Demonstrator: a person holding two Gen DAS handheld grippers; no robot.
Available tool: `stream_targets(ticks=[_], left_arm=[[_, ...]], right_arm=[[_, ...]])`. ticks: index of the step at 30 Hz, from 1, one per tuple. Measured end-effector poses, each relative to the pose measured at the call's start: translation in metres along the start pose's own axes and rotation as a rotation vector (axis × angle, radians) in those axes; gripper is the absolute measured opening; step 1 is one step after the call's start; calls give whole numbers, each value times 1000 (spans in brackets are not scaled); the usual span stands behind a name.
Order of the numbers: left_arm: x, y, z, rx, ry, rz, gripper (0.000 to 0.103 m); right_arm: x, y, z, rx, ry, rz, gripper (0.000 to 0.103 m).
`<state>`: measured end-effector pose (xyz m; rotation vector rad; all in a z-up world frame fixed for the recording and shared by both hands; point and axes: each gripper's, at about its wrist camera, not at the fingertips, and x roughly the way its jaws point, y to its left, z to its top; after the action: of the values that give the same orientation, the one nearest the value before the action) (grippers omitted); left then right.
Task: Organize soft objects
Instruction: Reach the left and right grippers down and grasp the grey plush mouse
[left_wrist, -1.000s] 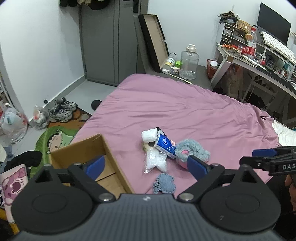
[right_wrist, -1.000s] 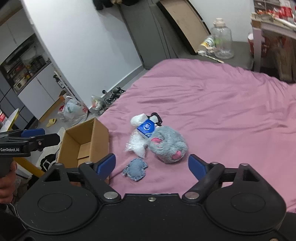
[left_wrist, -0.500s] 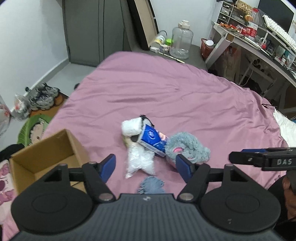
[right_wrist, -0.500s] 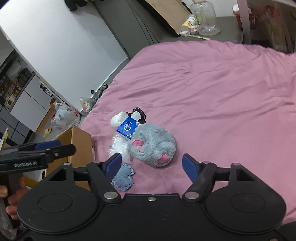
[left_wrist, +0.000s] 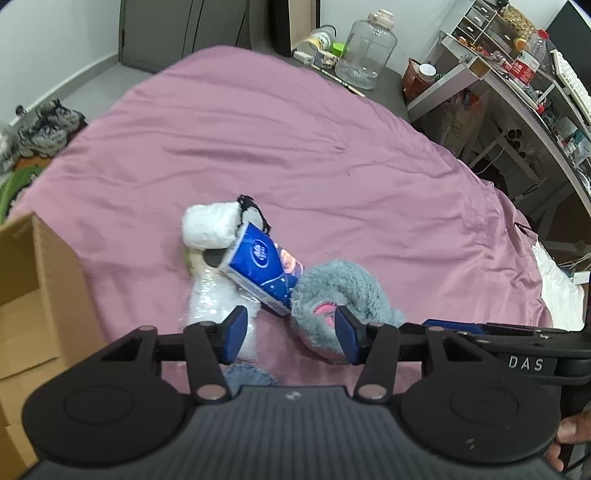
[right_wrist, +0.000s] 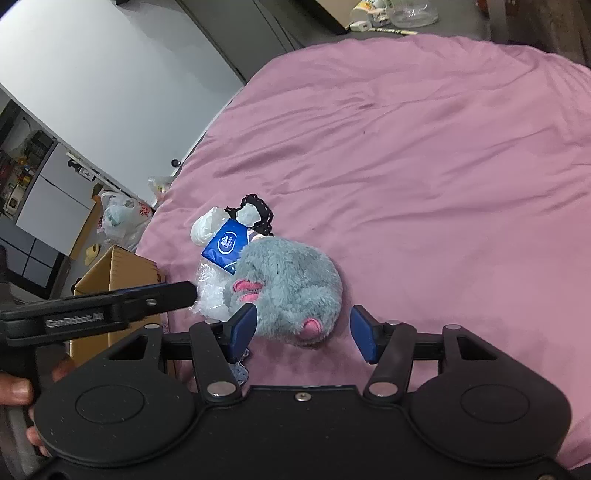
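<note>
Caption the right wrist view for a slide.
Open right gripper hovers at a grey plush toy beside a blue tissue pack on the pink bedsheet.

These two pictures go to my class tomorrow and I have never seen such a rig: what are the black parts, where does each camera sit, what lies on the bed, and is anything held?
No robot: a person holds a two-finger gripper in each hand, with a camera on each looking along its fingers. One picture is from the left gripper, one from the right gripper. On the pink bed lie a grey plush, a blue tissue pack, white bags and a small blue cloth; a box stands alongside. Both grippers are open and hold nothing.
</note>
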<state>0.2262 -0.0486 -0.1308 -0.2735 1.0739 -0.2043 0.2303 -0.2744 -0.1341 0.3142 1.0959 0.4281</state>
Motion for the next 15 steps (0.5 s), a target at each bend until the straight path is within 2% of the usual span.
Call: stream_targets(ticks=[3, 8, 12, 13, 15], left_arm=[[14, 1, 3, -32, 18, -27, 51], [36, 2, 4, -68, 40, -51, 42], [52, 5, 3, -107, 65, -77, 41], [56, 7, 3, -120, 70, -80, 40], [60, 8, 2, -147, 73, -104, 30]], right_arm=[[6, -1, 3, -2, 10, -7, 56], [20, -6, 9, 0, 25, -20, 54], [29, -11, 9, 22, 35, 8, 51], [30, -11, 9, 24, 36, 11, 49], [35, -11, 9, 33, 43, 26, 38]])
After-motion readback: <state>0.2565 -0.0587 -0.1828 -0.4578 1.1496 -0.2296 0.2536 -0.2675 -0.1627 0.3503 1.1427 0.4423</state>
